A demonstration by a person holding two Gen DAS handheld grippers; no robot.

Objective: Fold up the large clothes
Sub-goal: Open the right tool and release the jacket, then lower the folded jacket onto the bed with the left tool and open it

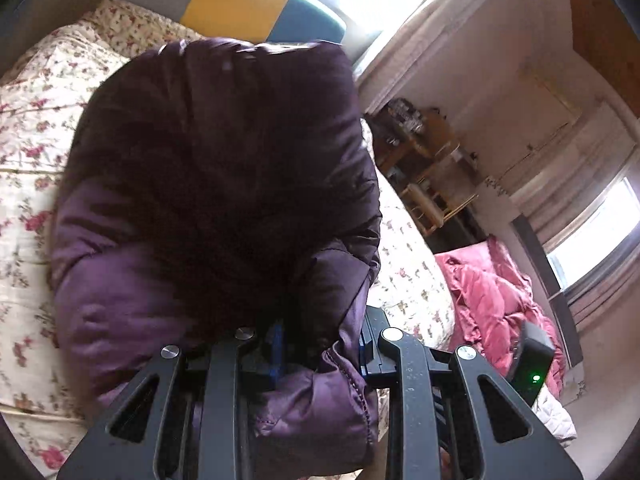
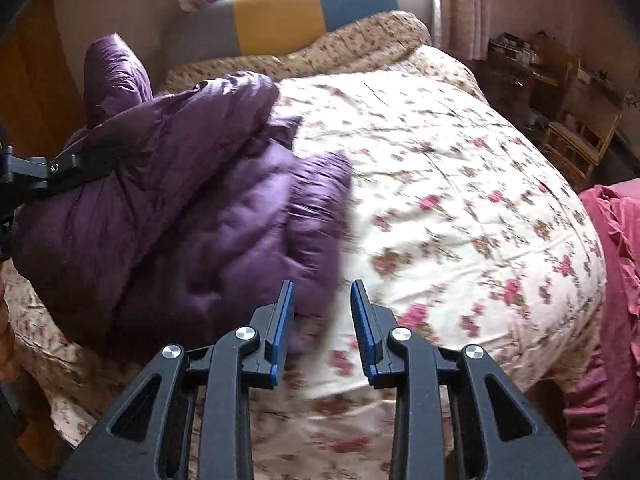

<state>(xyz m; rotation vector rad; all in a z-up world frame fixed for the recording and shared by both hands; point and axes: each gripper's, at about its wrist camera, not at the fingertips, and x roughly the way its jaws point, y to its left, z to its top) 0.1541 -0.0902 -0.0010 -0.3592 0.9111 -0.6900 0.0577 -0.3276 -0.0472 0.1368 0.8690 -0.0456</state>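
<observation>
left wrist: left tool [image 1: 322,344] clamping purple jacket [image 1: 208,184]

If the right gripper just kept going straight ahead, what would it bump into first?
Probably the floral bedspread. The right gripper is open and aims just past the purple jacket, whose edge lies to its left; motion blur makes depth uncertain.

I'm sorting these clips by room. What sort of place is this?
Most likely a bedroom: a bed with a floral quilt and colour-block headboard, a curtained window, and a purple puffer jacket being folded.
</observation>
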